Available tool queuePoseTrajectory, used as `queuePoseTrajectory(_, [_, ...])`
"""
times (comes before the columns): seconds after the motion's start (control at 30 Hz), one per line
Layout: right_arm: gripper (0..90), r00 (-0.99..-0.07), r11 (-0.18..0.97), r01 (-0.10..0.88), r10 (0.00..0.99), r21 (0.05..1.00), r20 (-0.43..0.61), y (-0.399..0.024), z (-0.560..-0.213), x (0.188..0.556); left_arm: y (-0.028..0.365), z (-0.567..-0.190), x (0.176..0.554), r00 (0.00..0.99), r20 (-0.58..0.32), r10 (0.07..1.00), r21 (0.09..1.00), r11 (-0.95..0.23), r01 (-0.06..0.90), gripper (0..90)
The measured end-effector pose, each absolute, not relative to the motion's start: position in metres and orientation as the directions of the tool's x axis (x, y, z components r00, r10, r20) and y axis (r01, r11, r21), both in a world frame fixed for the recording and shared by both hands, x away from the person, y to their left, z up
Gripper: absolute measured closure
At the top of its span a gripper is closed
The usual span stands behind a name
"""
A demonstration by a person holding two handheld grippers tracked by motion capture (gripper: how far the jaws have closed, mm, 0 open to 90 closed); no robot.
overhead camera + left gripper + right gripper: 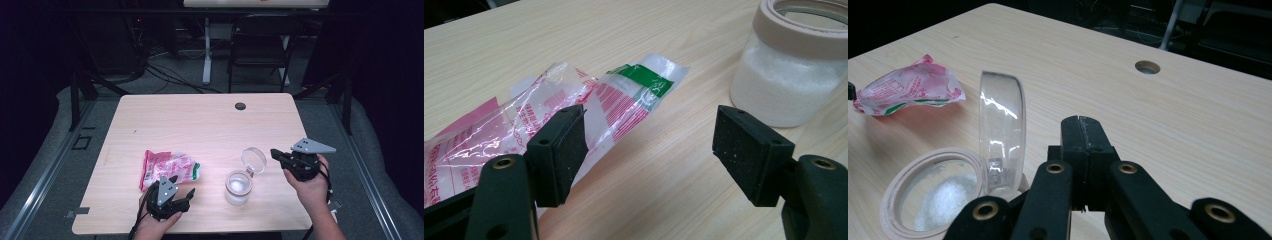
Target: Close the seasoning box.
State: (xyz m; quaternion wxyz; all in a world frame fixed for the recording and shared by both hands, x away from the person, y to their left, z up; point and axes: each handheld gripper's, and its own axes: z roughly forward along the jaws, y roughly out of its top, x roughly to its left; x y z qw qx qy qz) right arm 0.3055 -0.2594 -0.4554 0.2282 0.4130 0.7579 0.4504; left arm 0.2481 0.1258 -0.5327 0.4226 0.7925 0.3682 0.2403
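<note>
The jar [791,65] and bag [524,135] run past the frame's edges.

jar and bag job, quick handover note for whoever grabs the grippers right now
Left gripper: open, nothing held, jaws beside the pink plastic bag.
Right gripper: shut, empty, just right of the jar.
Jar: near the table's front edge, hinged clear lid swung up, white grains inside.
Done: the jar stands open.
Left: probably lifting the bag and emptying it into the jar, then shutting the lid.

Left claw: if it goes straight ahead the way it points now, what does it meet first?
Probably bare table first; its open left claw points between the plastic bag and the jar, though depth is uncertain.
</note>
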Motion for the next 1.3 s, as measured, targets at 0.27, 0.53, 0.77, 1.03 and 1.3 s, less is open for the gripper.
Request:
queuePoseTrajectory(0.27, [90.0,-0.568,0.262,0.426,0.822,0.866,0.03,-0.254,-0.46,0.307,0.123,-0.535,0.247,0.616,0.072,0.784,0.845,-0.376,0.381,29.3])
queuePoseTrajectory(0.53, [90.0,-0.577,0.268,0.424,0.817,0.865,0.03,-0.251,-0.461,0.307,0.124,-0.535,0.248,0.614,0.072,0.786,0.844,-0.377,0.382,29.3])
queuePoseTrajectory(0.77, [90.0,-0.584,0.272,0.428,0.811,0.862,0.034,-0.249,-0.463,0.306,0.125,-0.534,0.248,0.614,0.068,0.786,0.844,-0.373,0.384,29.3])
queuePoseTrajectory(1.03, [90.0,-0.597,0.273,0.417,0.801,0.867,0.034,-0.246,-0.463,0.302,0.126,-0.534,0.249,0.606,0.062,0.793,0.847,-0.363,0.388,29.3])
queuePoseTrajectory(1.3, [90.0,-0.607,0.276,0.407,0.794,0.871,0.032,-0.241,-0.462,0.298,0.129,-0.533,0.25,0.599,0.062,0.798,0.849,-0.358,0.39,29.4])
